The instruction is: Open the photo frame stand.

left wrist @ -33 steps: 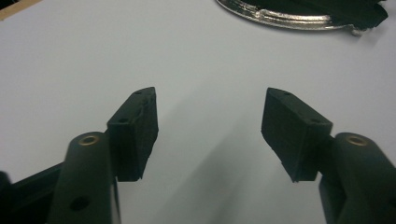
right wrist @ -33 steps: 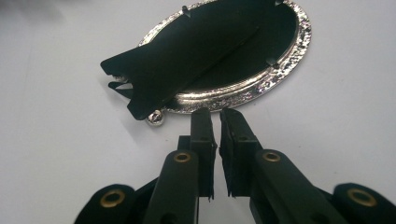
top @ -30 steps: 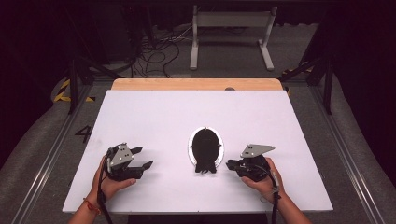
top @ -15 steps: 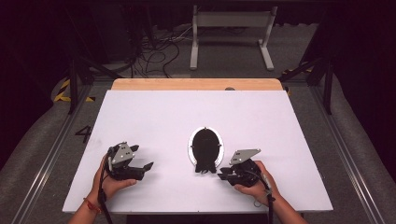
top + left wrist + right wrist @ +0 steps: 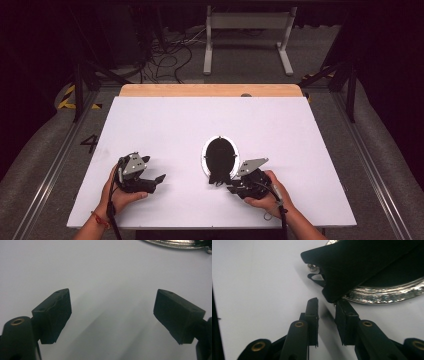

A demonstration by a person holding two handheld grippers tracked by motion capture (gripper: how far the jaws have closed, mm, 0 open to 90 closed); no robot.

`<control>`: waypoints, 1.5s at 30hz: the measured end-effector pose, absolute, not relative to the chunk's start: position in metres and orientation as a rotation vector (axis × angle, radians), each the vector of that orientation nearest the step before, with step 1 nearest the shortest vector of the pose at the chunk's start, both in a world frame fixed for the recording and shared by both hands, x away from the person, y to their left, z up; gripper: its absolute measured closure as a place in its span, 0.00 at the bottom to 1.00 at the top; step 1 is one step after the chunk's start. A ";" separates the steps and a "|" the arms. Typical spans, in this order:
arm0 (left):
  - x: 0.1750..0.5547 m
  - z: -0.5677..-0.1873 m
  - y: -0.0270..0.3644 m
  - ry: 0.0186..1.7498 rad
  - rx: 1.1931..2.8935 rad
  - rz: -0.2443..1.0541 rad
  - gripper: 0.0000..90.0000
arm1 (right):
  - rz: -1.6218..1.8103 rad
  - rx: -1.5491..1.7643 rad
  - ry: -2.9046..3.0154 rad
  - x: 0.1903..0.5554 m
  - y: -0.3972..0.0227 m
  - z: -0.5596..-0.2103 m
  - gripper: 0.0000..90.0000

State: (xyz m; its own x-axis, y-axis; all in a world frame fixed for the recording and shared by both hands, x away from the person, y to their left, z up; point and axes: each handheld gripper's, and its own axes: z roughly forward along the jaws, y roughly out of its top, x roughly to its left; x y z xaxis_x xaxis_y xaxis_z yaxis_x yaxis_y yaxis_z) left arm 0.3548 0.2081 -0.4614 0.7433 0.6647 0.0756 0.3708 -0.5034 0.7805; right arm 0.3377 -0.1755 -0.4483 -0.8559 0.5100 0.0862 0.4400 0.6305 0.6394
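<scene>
Two grippers sit low over the white counter [image 5: 165, 125], one on either side of an oval silver-rimmed frame [image 5: 220, 156] that lies flat with its dark back up, near the counter's front edge. A black stand flap [image 5: 362, 262] is hinged to that back and juts out past the frame's rim toward the person. The right gripper [image 5: 234, 186] is just beside the frame's near end, held in the person's right hand [image 5: 267, 192]; in the right gripper view its fingers [image 5: 312, 312] stand a narrow gap apart, having just been opening, with the tip of the flap right above the gap and nothing clamped between the pads. The left gripper [image 5: 156, 179] is well apart from the frame, to its left, in the left hand [image 5: 120, 192]; its fingers [image 5: 56, 312] are spread wide over bare counter, having just opened further, and hold nothing. In that view the frame's shiny rim [image 5: 175, 243] crosses the top edge.
</scene>
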 end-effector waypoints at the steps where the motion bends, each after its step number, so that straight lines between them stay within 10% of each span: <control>1: 0.355 -0.462 0.208 0.779 2.152 0.477 0.17 | 1.052 0.816 2.745 0.338 -0.176 -0.449 0.80; 17: 0.357 -0.466 0.201 0.793 2.191 0.482 0.18 | 1.503 1.241 2.688 0.357 -0.197 -0.457 0.61; 45: 0.416 -0.459 0.118 0.753 2.182 0.223 0.18 | 1.842 1.646 2.456 0.385 -0.188 -0.474 0.64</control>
